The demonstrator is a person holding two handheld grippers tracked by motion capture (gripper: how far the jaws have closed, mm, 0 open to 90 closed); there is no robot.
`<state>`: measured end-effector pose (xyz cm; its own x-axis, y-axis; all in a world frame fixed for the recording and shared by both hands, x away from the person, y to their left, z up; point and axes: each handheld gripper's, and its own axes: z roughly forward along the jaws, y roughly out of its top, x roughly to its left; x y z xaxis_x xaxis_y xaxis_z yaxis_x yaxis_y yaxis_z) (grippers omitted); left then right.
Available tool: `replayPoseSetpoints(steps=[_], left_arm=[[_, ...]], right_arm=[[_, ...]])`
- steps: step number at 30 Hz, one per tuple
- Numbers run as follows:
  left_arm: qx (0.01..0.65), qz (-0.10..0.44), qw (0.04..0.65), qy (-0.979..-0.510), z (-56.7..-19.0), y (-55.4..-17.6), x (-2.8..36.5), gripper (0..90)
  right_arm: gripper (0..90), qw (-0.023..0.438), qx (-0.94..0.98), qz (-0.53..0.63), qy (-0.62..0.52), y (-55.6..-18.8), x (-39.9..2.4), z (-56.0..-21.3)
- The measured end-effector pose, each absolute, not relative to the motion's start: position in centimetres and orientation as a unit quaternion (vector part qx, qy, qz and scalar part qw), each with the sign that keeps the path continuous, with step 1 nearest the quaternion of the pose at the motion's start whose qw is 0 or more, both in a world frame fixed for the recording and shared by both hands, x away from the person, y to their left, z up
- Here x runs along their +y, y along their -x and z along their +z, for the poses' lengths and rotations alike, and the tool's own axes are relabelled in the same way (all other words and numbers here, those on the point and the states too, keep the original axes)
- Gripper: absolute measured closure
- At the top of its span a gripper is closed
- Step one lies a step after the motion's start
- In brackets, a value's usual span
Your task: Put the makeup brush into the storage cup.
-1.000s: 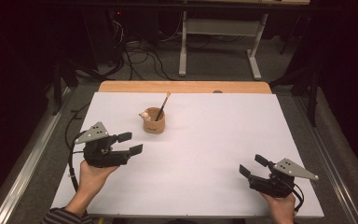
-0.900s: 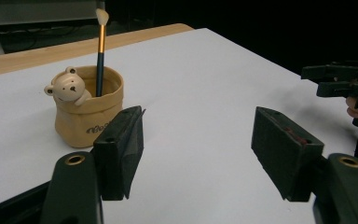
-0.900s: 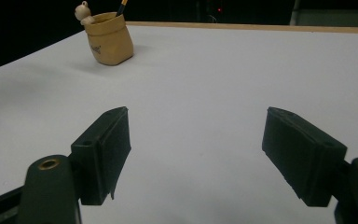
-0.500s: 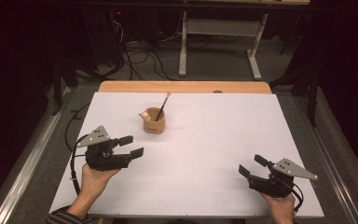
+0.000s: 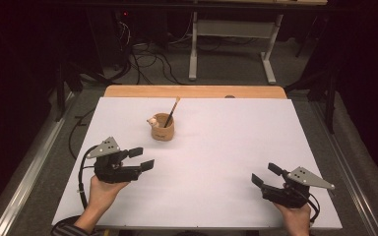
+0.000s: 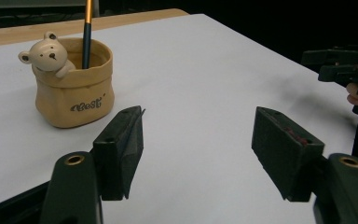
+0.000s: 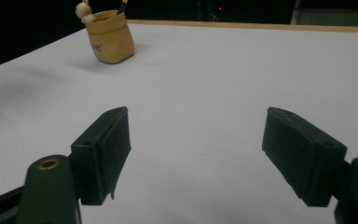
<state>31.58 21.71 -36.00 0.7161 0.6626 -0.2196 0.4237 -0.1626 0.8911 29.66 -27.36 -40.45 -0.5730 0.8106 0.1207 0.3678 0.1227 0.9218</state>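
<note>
The small tan bear-faced cup (image 5: pixel 163 129) holding a thin brush (image 5: pixel 172 111) is sitting on the white surface (image 5: pixel 216 162). The left gripper (image 5: pixel 141 160) and right gripper (image 5: pixel 265 175) are waiting wide and empty; reaching slowly should be keeping the cup upright.

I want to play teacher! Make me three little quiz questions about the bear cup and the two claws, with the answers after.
1. True or false: the left claw is clamped on the cup.
2. What stands inside the cup?
A. a spoon
B. a paintbrush
C. a straw
3. Fill in the missing word: the claw nearer the cup is the ____ one, not the right claw.

Key:
1. False. Its jaws are apart with nothing between them, and the cup sits off to one side on the white table.
2. B. The brush leans against the rim, handle up.
3. Left.
</note>
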Motion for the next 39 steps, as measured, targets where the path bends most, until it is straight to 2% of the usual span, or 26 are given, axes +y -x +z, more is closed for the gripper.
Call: replayPoseSetpoints(steps=[39], left_arm=[[0.366, 0.111, 0.52, -0.764, -38.4, -31.7, 20.7, 34.4]], right_arm=[[25.2, 0.21, 0.72, 0.519, -0.41, -29.7, -27.2, -40.5]])
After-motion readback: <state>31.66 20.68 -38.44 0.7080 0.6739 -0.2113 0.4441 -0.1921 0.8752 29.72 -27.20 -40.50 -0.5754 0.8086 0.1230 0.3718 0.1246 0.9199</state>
